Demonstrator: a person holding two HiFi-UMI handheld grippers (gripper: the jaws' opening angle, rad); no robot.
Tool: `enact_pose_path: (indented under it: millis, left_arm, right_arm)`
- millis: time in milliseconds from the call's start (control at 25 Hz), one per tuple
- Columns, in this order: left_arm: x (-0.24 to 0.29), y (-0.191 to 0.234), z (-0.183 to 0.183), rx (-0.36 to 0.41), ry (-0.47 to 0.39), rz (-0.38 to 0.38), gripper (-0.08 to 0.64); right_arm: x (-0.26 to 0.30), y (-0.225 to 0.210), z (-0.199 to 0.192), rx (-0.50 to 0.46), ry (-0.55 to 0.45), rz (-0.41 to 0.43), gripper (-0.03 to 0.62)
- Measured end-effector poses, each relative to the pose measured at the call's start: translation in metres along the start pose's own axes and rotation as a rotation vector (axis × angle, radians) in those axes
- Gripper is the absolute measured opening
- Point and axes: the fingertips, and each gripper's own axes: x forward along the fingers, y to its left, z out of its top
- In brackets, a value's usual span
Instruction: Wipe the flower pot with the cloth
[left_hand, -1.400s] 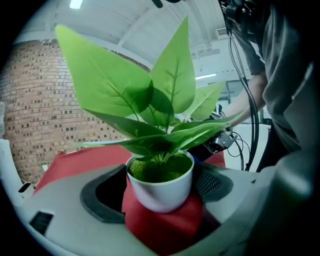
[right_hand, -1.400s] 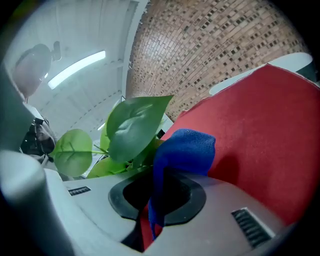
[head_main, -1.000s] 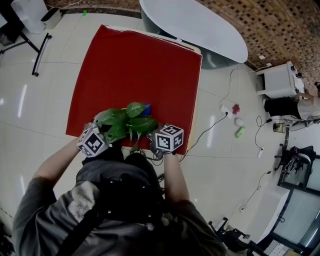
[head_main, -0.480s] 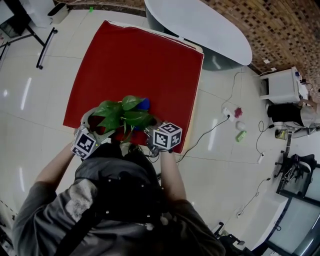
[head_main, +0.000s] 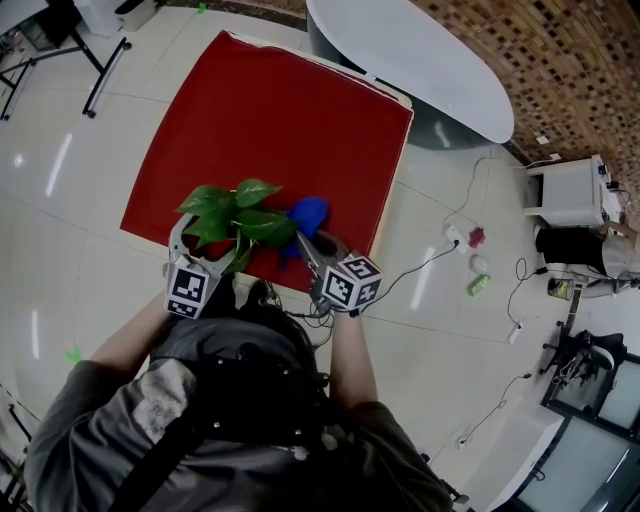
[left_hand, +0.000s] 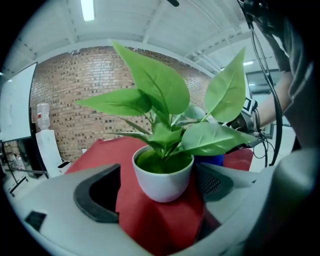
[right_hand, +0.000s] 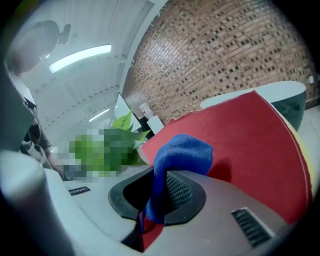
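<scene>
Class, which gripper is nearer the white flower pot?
Left. The left gripper has the flower pot between its open jaws; the right gripper, clamping the blue cloth, sits off to the pot's right.

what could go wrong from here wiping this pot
The left hand-held gripper straddles the white flower pot with a gap at one pad, so a push from the blue cloth might tip it. The pot seems close to the near edge of the red table cover and could slide off. Overhanging leaves may snag the cloth.
</scene>
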Motion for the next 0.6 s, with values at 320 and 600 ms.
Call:
enact_pose_path:
  millis: [320,600]
  left_arm:
    - [0.018,-0.012,0.009,-0.018,-0.013,0.179,0.468]
    - [0.024,0.005,0.015,-0.009,-0.022,0.169,0.466]
  right_arm:
    - [0.012,0.008,0.031,-0.131,0.098,0.198,0.061]
    - [0.035,0.024,0.038,-0.173,0.145,0.28,0.061]
